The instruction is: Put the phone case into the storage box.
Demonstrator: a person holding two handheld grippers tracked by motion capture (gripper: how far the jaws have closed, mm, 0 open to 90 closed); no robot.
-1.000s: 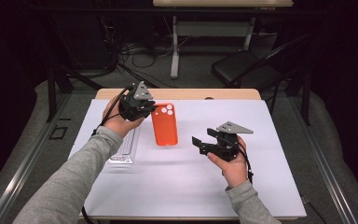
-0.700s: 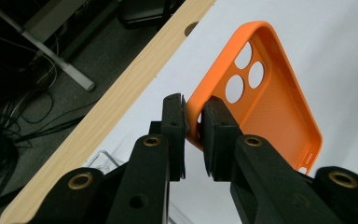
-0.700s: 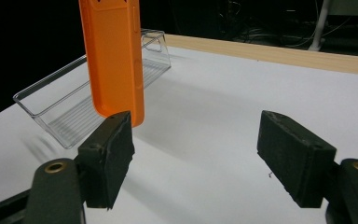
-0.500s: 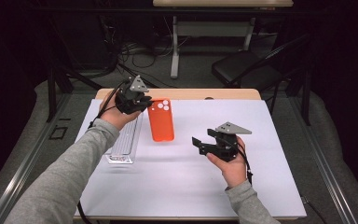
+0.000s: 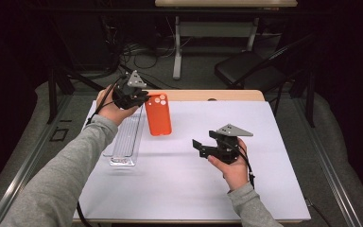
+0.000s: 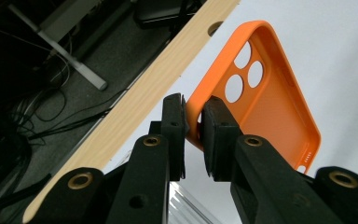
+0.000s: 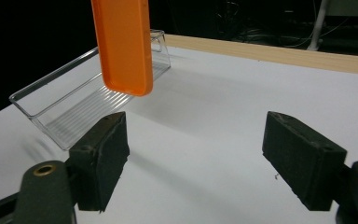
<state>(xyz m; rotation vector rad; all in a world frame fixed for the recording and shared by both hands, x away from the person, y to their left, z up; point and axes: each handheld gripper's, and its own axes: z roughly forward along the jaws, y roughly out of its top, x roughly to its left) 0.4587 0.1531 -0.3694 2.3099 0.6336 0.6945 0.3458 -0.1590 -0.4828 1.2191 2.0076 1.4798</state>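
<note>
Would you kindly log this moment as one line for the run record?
left tool: shut on orange phone case, lifted | right tool: open, empty | clear tray: on table

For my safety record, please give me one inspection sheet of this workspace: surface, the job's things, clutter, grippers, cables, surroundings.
Surface: white table top with a wooden far edge; nothing spilled.
Job's things: orange phone case, lifted off the table and hanging by one edge; clear plastic tray lying on the table's left part.
Clutter: nothing seen.
Grippers: left gripper shut on the case's rim near the camera holes; right gripper open, its jaws have just been opening, nothing between them.
Cables: a cable trails from each gripper; more cables lie on the floor behind the table.
Surroundings: dark room, black chair and desk legs behind.
</note>
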